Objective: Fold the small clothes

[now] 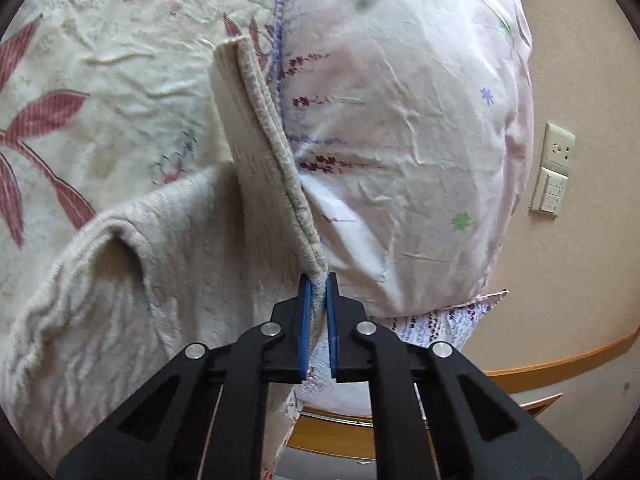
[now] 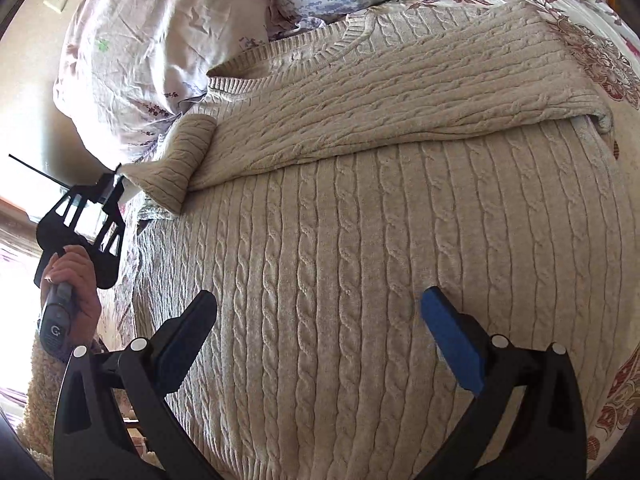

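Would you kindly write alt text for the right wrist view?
An open black right claw with blue pads hovers over a beige cable-knit sweater spread on a floral bedsheet. At left, the left claw, held by a hand, pinches the sweater's sleeve cuff.

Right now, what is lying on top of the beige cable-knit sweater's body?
A sleeve of the beige cable-knit sweater lies folded across its chest. The floral bedsheet shows around the sweater; what is beneath it is covered.
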